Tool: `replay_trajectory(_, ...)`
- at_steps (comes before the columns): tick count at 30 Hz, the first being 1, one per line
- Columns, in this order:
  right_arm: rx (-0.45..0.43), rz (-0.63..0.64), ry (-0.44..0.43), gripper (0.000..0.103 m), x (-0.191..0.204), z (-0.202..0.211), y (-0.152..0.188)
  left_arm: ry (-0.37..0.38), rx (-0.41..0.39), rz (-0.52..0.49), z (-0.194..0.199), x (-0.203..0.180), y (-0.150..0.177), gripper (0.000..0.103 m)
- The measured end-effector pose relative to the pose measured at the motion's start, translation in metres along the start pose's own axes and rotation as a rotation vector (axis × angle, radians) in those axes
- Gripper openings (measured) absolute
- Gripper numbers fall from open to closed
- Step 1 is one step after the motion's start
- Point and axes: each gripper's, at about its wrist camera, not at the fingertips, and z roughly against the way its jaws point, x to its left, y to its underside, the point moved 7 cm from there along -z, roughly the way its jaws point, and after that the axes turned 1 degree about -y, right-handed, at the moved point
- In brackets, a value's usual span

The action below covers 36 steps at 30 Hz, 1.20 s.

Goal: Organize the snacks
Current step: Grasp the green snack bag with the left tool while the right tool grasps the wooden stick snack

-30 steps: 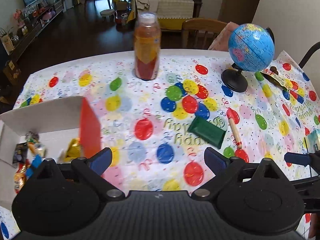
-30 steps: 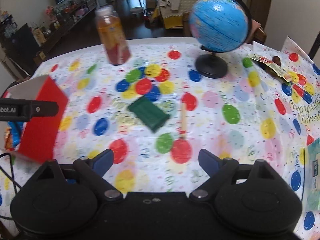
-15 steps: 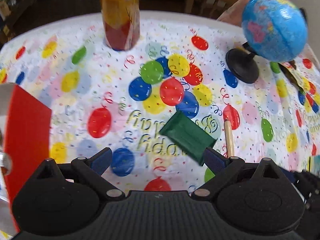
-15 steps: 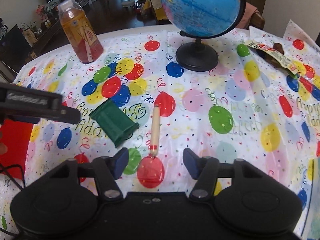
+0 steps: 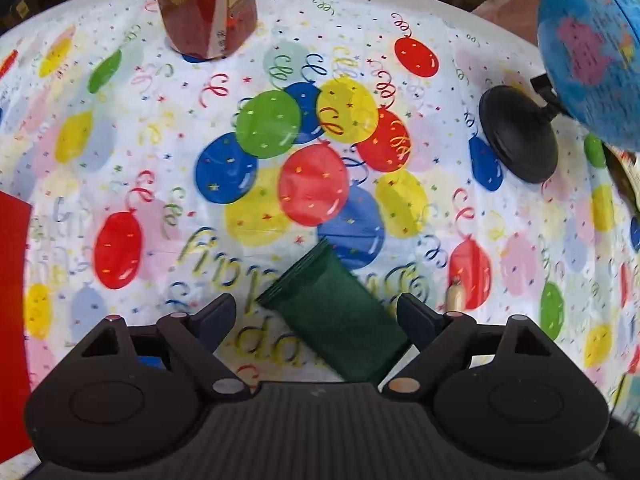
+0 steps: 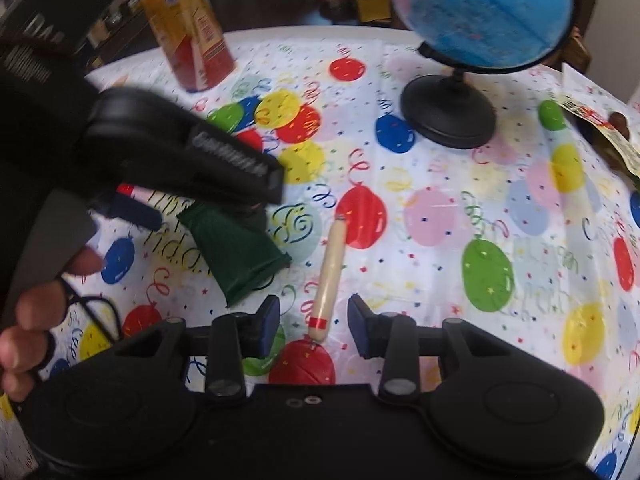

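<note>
A dark green snack packet (image 5: 340, 312) lies flat on the balloon-print tablecloth. My left gripper (image 5: 316, 320) is open, low over it, with the packet between its fingers. The packet also shows in the right wrist view (image 6: 240, 252), partly under the left gripper's body. A cream sausage stick (image 6: 330, 276) with a red band lies beside it; its tip shows in the left wrist view (image 5: 456, 294). My right gripper (image 6: 314, 326) is open, its fingers on either side of the stick's near end. A red snack box (image 5: 12, 320) is at the left edge.
A juice bottle (image 6: 188, 28) stands at the back left. A blue globe (image 6: 484, 12) on a black base (image 6: 448, 112) stands at the back right. A wrapped snack (image 6: 600, 132) lies at the far right edge. The person's hand (image 6: 28, 312) holds the left gripper.
Both grippers have moved forward and down. The left one now straddles the green packet. The right one has narrowed and now straddles the sausage stick's end.
</note>
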Motion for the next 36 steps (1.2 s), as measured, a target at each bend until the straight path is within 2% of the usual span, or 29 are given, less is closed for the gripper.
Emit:
replay_trajectory(4,0.005,0.007,-0.003,0.033,0.001,-0.005,-0.001,0.004,0.024,0.004,-0.008,-0.005,-0.001,0.087)
replay_trajectory(8,0.007,-0.001,0.007,0.031,-0.003,-0.012,-0.003,-0.008,0.012,-0.011,-0.007,-0.009,0.001,0.086)
replay_trajectory(10,0.010,-0.004,0.013,0.028,-0.003,-0.016,-0.005,-0.031,-0.002,-0.007,-0.005,-0.008,0.002,0.077)
replay_trajectory(16,0.002,0.049,0.054,0.025,0.006,-0.023,-0.008,-0.063,-0.024,-0.047,-0.002,-0.006,0.005,0.068)
replay_trajectory(19,-0.006,0.077,0.082,0.020,0.009,-0.023,-0.008,-0.055,-0.020,-0.057,-0.001,-0.002,0.006,0.065)
replay_trajectory(22,-0.006,0.060,0.100,0.011,0.005,-0.023,-0.010,-0.048,-0.009,-0.057,0.001,0.005,0.008,0.062)
replay_trajectory(27,-0.012,-0.002,0.064,0.009,-0.001,-0.020,-0.008,-0.037,0.002,-0.059,0.005,0.022,0.013,0.057)
replay_trajectory(29,-0.011,-0.032,0.041,0.008,-0.002,-0.019,-0.004,-0.018,0.002,-0.051,0.008,0.029,0.015,0.053)
replay_trajectory(31,-0.010,-0.050,0.025,0.008,-0.001,-0.016,0.001,-0.002,-0.003,-0.040,0.012,0.037,0.017,0.038)
replay_trajectory(32,-0.009,-0.062,0.014,0.008,0.000,-0.014,0.003,0.004,-0.002,-0.036,0.014,0.039,0.017,0.035)
replay_trajectory(36,-0.010,-0.073,-0.010,0.008,0.009,-0.005,0.015,0.021,0.016,-0.025,0.018,0.048,0.024,0.032)
